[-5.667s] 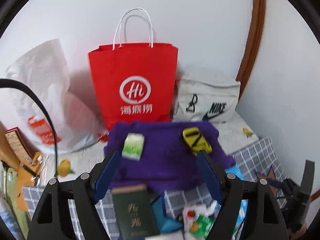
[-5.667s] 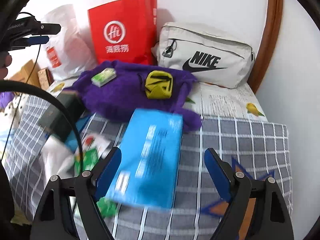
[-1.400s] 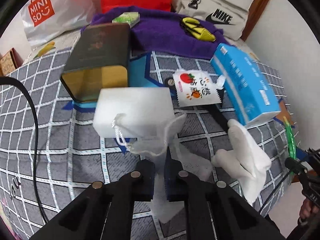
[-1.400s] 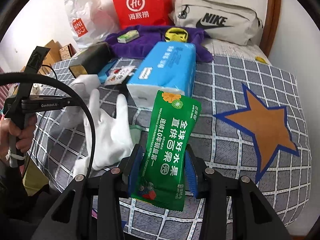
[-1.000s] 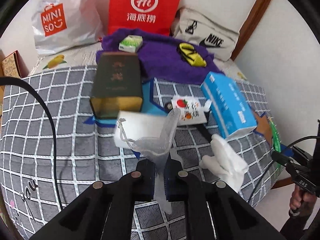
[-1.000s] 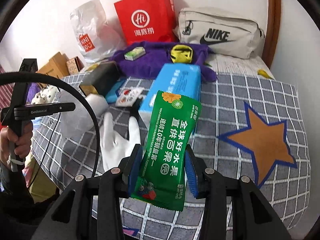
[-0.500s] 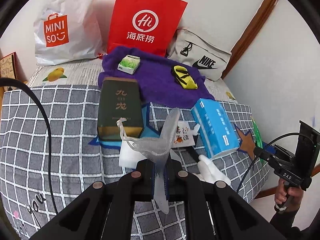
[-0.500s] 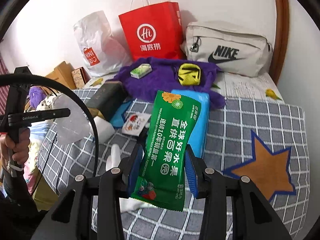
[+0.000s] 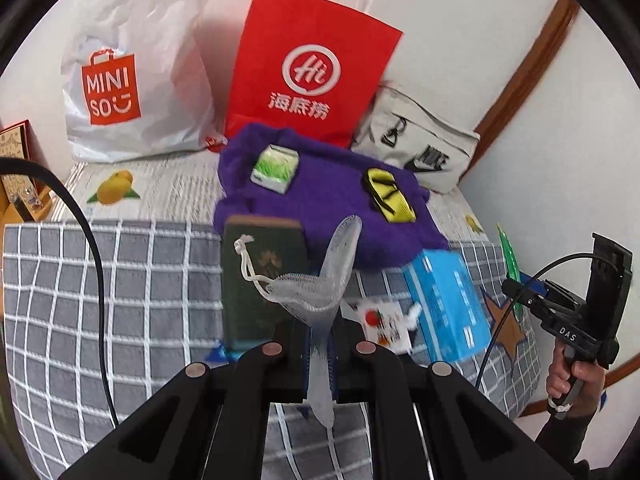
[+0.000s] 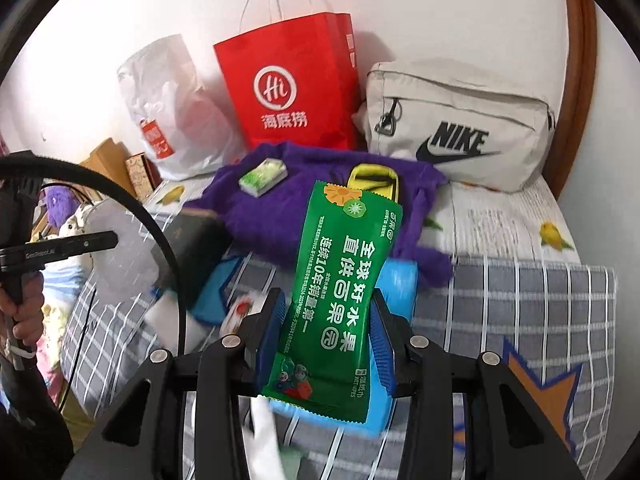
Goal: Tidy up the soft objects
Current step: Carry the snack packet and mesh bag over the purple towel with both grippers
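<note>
My left gripper (image 9: 319, 344) is shut on a white mesh drawstring pouch (image 9: 320, 292), which hangs crumpled above the checked bed cover. My right gripper (image 10: 326, 334) is shut on a green wet-wipes packet (image 10: 340, 284), held upright between the blue pads. Behind both lies a purple fleece cloth (image 9: 320, 200) (image 10: 320, 184) with a small green-white tissue pack (image 9: 275, 169) and a yellow folded item (image 9: 388, 196) on it. A blue tissue pack (image 9: 448, 304) lies on the cover to the right of the pouch. The right gripper and its hand (image 9: 572, 372) show at the right edge of the left wrist view.
Against the wall stand a white Miniso plastic bag (image 9: 132, 72), a red paper bag (image 9: 316, 68) and a beige Nike pouch (image 10: 460, 128). A dark green box (image 9: 260, 280) and a small snack sachet (image 9: 384, 324) lie on the grey checked cover (image 9: 100, 280). Cardboard boxes (image 10: 116, 164) sit at the left.
Both grippers have lifted and drawn back from the bed with their loads. The bags at the wall show fuller in view; the white glove and white block have dropped out of the left view.
</note>
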Motion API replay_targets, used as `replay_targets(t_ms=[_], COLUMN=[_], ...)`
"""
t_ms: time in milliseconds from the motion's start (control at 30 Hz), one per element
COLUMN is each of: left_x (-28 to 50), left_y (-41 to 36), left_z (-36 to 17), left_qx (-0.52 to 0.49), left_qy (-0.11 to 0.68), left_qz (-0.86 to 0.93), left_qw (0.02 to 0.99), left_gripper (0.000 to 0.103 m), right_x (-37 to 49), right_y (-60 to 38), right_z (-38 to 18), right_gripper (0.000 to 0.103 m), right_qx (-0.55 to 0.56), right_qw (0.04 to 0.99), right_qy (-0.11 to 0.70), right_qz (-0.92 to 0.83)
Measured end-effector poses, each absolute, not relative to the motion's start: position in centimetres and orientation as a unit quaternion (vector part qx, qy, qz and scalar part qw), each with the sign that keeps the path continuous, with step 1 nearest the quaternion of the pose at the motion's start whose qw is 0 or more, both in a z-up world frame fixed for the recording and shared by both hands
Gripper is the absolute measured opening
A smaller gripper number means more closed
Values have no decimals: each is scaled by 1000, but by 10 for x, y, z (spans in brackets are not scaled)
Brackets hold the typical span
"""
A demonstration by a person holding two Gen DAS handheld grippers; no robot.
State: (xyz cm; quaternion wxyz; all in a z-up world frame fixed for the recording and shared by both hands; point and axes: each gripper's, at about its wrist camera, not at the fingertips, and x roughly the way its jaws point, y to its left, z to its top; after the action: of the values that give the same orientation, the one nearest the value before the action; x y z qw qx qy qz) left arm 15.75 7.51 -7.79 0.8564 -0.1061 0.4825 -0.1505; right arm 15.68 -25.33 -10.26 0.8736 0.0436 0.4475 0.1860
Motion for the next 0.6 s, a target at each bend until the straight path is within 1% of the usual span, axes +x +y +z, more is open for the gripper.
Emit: replay_targets(t_ms=[267, 400, 600], left_x=[211, 244, 284], left_y=[86, 86, 85], left_z=[-73, -79, -82], left_qx=[-120, -124, -128], left_qy=[472, 473, 475], left_qz=[-146, -146, -146], left_qw=[861, 860, 858], left_gripper=[7, 7, 7], right_x=[229, 263, 299], right_y=[-244, -239, -236], right_z=[-112, -118, -115], right_gripper=[41, 41, 41], right_qx=[45, 47, 41], right_qw=[870, 865, 865], right_qy=[456, 466, 465], right_qz=[182, 182, 185])
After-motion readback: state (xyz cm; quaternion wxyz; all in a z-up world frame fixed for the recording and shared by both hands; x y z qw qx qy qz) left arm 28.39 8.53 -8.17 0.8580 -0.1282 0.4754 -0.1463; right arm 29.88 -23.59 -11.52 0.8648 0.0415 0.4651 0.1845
